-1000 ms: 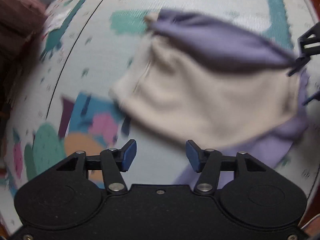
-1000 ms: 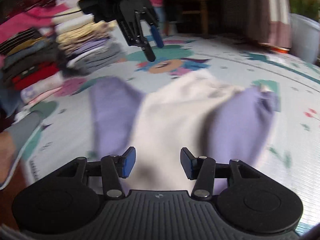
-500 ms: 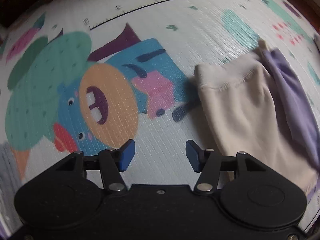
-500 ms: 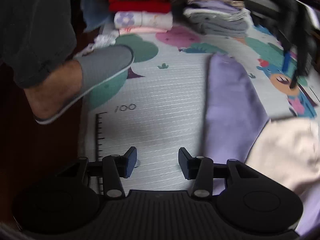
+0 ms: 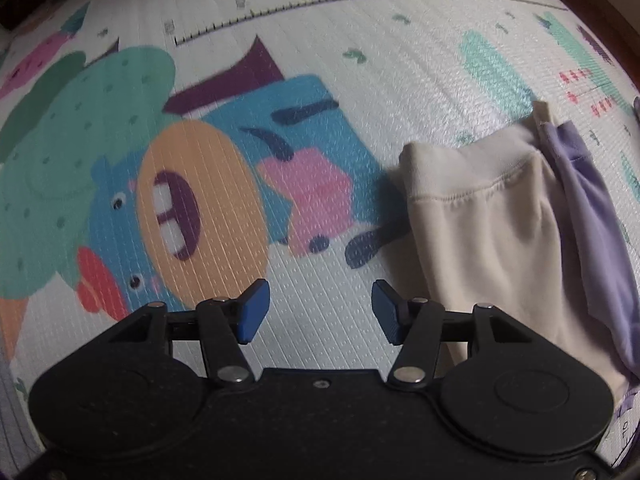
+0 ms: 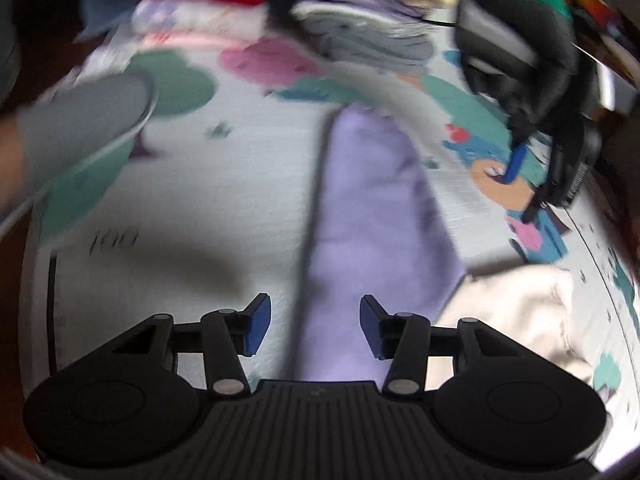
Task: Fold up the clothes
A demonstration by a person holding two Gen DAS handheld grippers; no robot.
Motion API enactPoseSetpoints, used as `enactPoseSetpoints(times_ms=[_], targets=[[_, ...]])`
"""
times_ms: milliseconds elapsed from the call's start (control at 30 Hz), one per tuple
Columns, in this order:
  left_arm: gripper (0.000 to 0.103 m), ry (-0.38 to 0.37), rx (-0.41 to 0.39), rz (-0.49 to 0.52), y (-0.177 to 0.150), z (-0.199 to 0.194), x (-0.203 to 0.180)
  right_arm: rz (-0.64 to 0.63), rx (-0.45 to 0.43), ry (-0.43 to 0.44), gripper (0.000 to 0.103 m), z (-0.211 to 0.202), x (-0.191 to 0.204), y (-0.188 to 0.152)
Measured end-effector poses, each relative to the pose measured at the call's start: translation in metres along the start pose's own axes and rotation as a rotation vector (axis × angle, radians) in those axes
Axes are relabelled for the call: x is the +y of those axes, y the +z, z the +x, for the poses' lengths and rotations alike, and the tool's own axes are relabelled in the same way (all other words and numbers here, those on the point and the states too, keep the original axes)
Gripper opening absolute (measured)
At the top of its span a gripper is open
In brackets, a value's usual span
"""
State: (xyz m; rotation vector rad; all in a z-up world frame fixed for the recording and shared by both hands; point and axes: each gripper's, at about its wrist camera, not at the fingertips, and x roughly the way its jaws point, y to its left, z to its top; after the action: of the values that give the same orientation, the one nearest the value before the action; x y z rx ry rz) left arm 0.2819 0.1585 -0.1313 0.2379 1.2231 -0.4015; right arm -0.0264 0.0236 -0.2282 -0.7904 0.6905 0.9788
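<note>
Between the blue pads of the left gripper (image 5: 318, 312) lies only bare mat; its jaws stand apart and grip nothing. Just right of it lies the garment (image 5: 492, 236), a soft cream knit body with a stitched hem, flat on the play mat (image 5: 320, 52), with a lilac sleeve (image 5: 592, 216) folded along its far right side. That mat is a ribbed, woven-looking foam sheet printed with a cartoon face in orange, blue, pink and green, and a curved ruler line whose small figures are too blurred to read.

From the right wrist view, the right gripper (image 6: 315, 326) hangs over the other lilac sleeve (image 6: 372, 216); its jaws are opening, with the sleeve below the gap and no pad pressing on it. Left of it the mat reads "100" beside a ruler scale. Farther left sits a grey slipper (image 6: 80, 128) on a foot. At the far edge stand blurred stacks of folded clothes (image 6: 360, 28). The left gripper shows at the far right.
</note>
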Motion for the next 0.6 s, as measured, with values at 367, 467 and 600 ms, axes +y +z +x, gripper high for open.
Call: enactPoseSetpoints(times_ms=[367, 467, 600], targets=[[0.055, -0.109, -0.048, -0.168, 0.022, 0.018, -0.01, 0.254, 0.016, 0.108, 0.014, 0.018, -0.051, -0.012], [0.054, -0.155, -0.053, -0.202, 0.028, 0.024, -0.018, 0.323, -0.017, 0.154, 0.005, 0.012, -0.064, -0.02], [0.035, -0.174, -0.057, -0.152, 0.035, 0.031, -0.034, 0.386, -0.086, 0.159, 0.004, -0.004, -0.071, -0.031]])
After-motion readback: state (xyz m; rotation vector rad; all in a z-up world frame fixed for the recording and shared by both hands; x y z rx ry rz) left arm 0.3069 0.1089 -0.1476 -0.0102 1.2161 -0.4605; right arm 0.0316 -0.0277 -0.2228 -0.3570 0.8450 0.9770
